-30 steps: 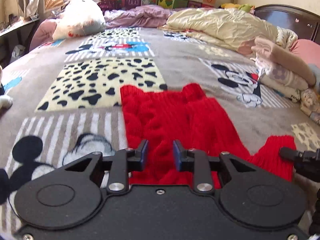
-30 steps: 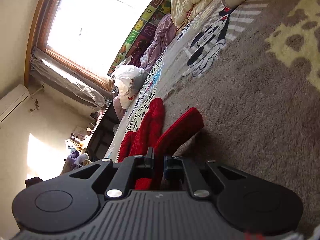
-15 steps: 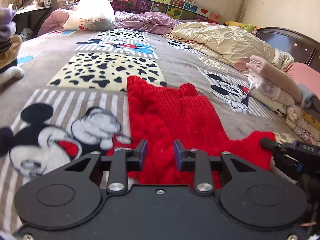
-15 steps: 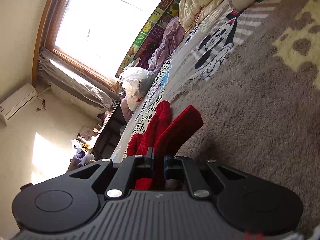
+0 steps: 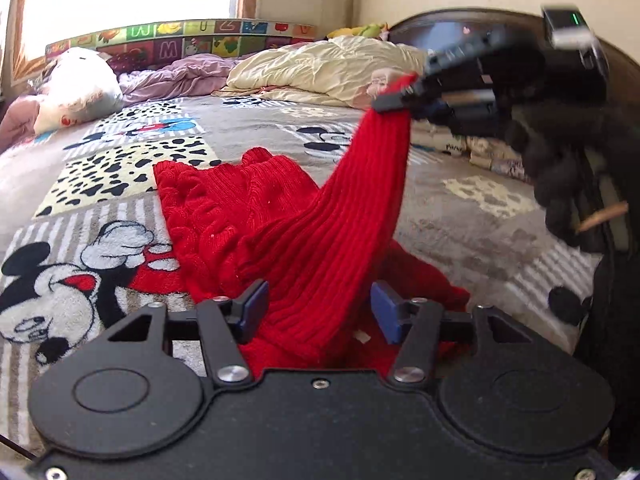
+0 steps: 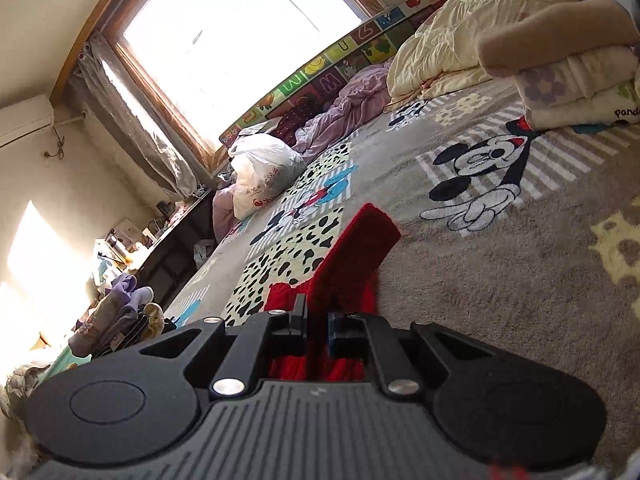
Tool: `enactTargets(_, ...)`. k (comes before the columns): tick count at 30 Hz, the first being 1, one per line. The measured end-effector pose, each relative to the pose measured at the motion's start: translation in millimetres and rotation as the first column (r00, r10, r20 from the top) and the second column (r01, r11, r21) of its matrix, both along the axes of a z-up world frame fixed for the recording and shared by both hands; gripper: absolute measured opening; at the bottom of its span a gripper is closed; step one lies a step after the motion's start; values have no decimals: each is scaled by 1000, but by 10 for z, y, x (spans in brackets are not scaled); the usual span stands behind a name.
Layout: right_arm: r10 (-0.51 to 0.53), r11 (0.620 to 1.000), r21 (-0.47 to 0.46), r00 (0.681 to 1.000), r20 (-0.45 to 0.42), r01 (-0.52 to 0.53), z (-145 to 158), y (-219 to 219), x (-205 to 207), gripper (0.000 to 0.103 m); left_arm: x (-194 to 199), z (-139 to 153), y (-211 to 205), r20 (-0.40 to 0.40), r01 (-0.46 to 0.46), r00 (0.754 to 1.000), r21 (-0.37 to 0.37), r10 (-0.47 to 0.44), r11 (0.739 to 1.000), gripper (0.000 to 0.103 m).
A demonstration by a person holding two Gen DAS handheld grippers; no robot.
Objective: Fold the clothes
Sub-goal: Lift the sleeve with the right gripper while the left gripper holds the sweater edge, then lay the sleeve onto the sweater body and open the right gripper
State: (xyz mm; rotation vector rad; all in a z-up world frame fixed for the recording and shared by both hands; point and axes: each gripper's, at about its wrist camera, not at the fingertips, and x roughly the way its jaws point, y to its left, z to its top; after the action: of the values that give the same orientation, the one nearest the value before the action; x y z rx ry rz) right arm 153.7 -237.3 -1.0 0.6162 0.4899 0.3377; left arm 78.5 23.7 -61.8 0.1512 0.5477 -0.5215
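One sleeve (image 5: 360,200) now lifted, left hand-held gripper (image 5: 316,312) wider.

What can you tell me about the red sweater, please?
The red sweater is a ribbed and cable-knit garment. Its body lies flat on the cartoon blanket. The right gripper is shut on one sleeve near the cuff, lifting it above the bed. The open left gripper straddles the sleeve's base.

You are looking over a cartoon-print blanket (image 5: 248,128), with a cream quilt (image 5: 320,68) and a white plastic bag (image 6: 260,172) lying near the window (image 6: 224,36).
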Motion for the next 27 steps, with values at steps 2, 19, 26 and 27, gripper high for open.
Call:
enactTargets(2,6,999,-48,1000,-5,-6,143,205,100,11,32,-34,1,-16,-15,1000,7,15,1000,21)
enactTargets(19,170,937,-273,967,-192,-219,76,1345,1302,28,317,-7,765,-304,-224,948,-427,95,876,31)
enactTargets(26,183,929,-288,965,-189,-233,-75,1053,1163,51,387,23,810,-315,-255,943,-477,107,841,24)
enactTargets(27,193,925,-290,962,-194,-244,-118,1050,1190,51,399,5,783,-319,-251,942,-458,106,853,20)
